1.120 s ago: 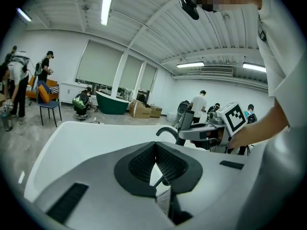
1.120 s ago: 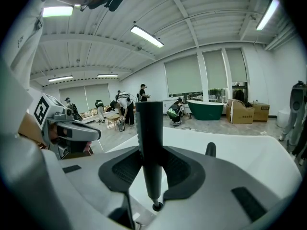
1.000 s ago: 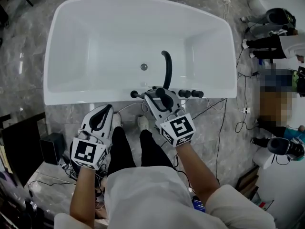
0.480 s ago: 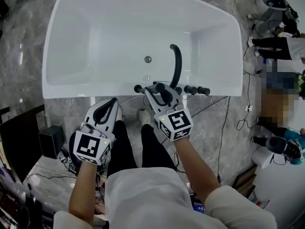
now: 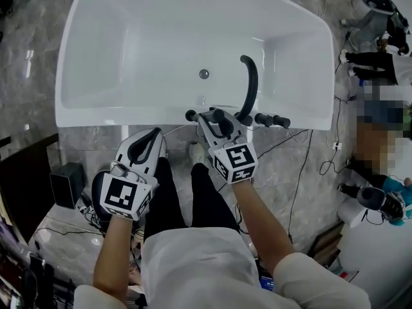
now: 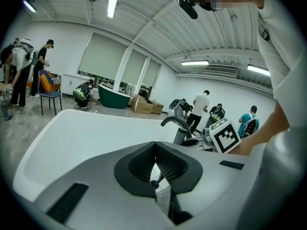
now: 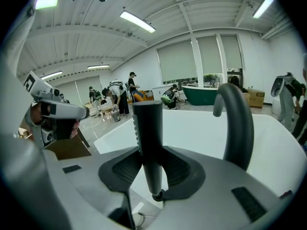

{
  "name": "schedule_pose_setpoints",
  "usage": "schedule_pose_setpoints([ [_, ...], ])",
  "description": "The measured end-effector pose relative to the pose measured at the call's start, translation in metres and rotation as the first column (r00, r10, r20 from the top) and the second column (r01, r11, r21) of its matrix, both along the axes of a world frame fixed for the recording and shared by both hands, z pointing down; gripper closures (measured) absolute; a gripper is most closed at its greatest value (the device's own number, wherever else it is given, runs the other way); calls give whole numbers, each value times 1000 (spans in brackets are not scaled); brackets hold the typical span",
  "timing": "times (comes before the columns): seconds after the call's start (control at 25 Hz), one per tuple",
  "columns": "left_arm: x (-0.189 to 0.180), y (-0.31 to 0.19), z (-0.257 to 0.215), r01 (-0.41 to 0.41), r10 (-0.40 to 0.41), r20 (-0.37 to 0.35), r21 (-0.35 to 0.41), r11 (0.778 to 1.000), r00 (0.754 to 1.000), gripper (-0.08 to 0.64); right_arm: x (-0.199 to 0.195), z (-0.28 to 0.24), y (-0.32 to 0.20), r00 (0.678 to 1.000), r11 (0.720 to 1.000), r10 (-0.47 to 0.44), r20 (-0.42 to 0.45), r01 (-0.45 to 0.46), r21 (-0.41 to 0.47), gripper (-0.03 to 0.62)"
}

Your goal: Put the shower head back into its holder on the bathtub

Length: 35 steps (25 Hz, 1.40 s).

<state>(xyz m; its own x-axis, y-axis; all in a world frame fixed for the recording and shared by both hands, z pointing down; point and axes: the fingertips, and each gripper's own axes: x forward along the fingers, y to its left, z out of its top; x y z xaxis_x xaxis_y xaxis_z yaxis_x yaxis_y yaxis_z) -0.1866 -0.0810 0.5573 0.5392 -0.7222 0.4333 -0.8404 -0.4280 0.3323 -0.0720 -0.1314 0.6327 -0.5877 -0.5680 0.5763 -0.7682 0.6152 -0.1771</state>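
1. The bathtub (image 5: 90,118): I cannot pick out the holder among the dark fittings on its near rim. Aiming at the wrong fitting would knock the enamel.
2. The faucet spout (image 7: 237,123) stands just beside the right gripper (image 5: 216,116). A sideways drift could strike it.
3. The left gripper (image 5: 143,148) has its jaws closed on nothing and hangs off the tub, so it gives no steadying help.
4. The shower head (image 7: 147,143) is clamped upright in the right jaws over the rim. It looks smooth and round, so it may slide or tilt on contact.

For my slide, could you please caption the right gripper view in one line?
Right gripper clamps the upright black shower head, with the curved black spout and white bathtub beyond.
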Motion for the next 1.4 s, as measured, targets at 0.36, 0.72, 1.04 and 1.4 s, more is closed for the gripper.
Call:
schedule_pose_setpoints([
  [0.36,-11,-5,17,31,-31,10,-11,999,999,549,2,39,1,1000,999,18,-15,-18,-28,449],
  [0.72,-16,0,29,39,-38,14,-28,999,999,549,0,55,4,999,999,24,-27,-25,-41,449],
  [1.04,-20,-2,36,35,-35,18,-38,999,999,549,2,78,10,998,997,29,-59,-33,-69,449],
  [1.4,-32,-6,38,47,-46,35,-40,998,998,549,4,94,13,997,995,32,-76,-39,-91,449],
])
